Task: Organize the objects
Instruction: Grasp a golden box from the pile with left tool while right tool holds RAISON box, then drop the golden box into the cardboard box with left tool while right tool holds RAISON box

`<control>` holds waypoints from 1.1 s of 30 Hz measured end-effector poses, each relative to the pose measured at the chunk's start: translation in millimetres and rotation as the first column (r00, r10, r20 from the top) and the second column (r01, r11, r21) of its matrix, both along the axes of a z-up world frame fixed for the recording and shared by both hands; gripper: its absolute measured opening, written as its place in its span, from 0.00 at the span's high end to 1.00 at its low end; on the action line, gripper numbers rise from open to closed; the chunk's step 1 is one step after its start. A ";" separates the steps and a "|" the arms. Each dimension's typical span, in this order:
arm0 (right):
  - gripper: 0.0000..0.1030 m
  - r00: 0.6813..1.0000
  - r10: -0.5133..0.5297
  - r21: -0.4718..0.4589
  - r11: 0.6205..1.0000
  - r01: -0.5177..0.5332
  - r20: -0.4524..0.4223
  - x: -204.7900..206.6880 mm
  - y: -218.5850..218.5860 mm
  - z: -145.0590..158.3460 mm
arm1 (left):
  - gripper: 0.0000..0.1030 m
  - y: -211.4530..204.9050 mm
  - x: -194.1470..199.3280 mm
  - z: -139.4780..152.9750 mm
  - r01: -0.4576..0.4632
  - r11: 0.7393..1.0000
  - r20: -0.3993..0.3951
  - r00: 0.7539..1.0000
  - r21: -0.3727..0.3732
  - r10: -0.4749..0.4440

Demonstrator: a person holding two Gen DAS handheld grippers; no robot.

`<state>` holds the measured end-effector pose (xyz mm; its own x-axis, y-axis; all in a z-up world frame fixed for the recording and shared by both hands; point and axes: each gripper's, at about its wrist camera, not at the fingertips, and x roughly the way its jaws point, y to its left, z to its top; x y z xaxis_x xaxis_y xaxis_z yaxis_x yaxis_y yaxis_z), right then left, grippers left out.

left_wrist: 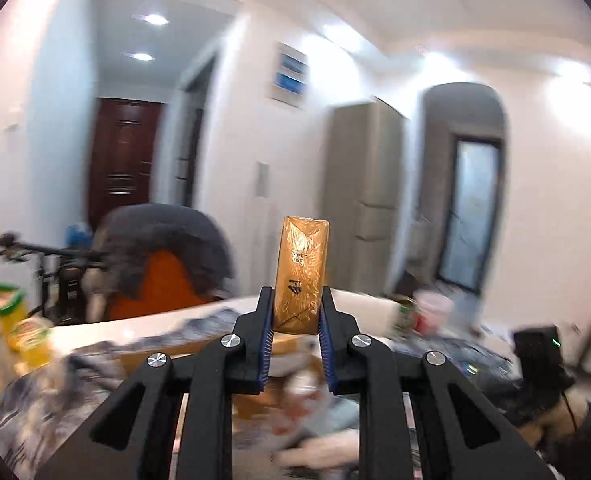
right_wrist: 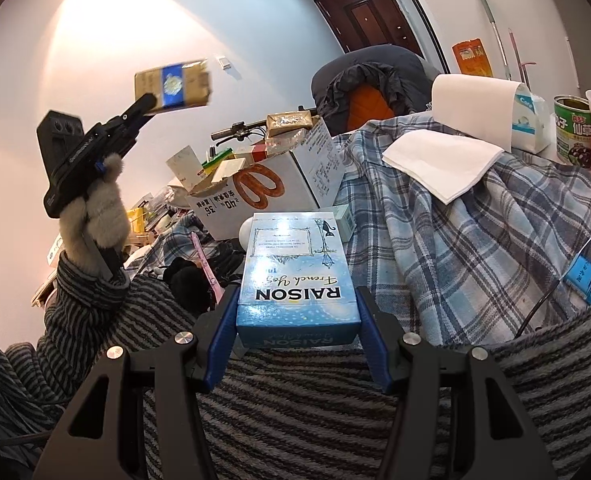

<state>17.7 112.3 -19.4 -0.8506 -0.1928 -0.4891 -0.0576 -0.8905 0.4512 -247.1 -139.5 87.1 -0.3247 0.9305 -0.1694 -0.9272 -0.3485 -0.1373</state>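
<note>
Left tongs [left_wrist: 295, 312] pinching a gold pack [left_wrist: 302, 276] by its lower end, pads pressed on both narrow sides, pack standing upright above the fingertips and well clear of the table. Right tongs [right_wrist: 298, 320] clamped on a blue box [right_wrist: 297, 276] printed "RAISON", near end between the blue pads, far end reaching forward over a striped sleeve and toward a white carton [right_wrist: 271, 184]. Seen only from the right wrist: the left tongs [right_wrist: 145, 102] raised high at upper left, held in a furry glove [right_wrist: 99, 216], with the gold pack [right_wrist: 172, 86] lying sideways in the air and showing a blue band across its middle; also a second gold pack [right_wrist: 289, 122] resting on top of the carton's contents, a plaid cloth [right_wrist: 475, 232] spread to the right, a white napkin [right_wrist: 441, 160] on it, a paper roll [right_wrist: 473, 106] behind, and a green can [right_wrist: 573, 132] at far right. Seen only from the left wrist: the pack's folded end face with dark print, a blurred room behind, a dark door [left_wrist: 123, 160] at left, a grey jacket [left_wrist: 167, 248] over an orange chair, yellow bottles [left_wrist: 19, 320] at the left edge. Background there too smeared to tell more.
</note>
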 end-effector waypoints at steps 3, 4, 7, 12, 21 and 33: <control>0.46 1.000 -0.005 -0.001 1.000 0.005 0.011 -1.3 0.7 -1.1 | 0.79 -15.9 -22.9 -8.8 -0.108 0.994 0.036 0.993 -0.030 0.109; 0.46 1.000 -0.007 -0.002 1.000 0.007 0.013 -1.4 0.9 -1.3 | 0.79 -17.1 -28.4 -12.1 -0.139 0.989 0.041 0.989 -0.056 0.141; 0.46 1.000 -0.013 -0.003 1.000 0.013 0.017 -1.7 1.8 -1.7 | 0.79 -16.8 -42.2 -18.8 -0.194 0.970 0.045 0.978 -0.149 0.202; 0.46 1.000 -0.013 -0.007 1.000 0.013 0.016 -1.3 2.0 -1.8 | 0.79 1.5 -69.5 -13.4 -0.249 0.911 0.095 0.951 -0.330 0.294; 0.46 1.000 -0.002 -0.011 1.000 0.002 -0.009 2.0 0.8 0.5 | 0.79 60.4 -95.2 -5.8 -0.062 0.728 -0.065 0.998 -0.683 0.023; 0.46 1.000 -0.006 -0.018 1.000 0.006 -0.009 2.6 1.8 0.5 | 0.79 112.7 -92.9 -14.5 0.103 0.360 -0.048 0.920 -0.927 -0.388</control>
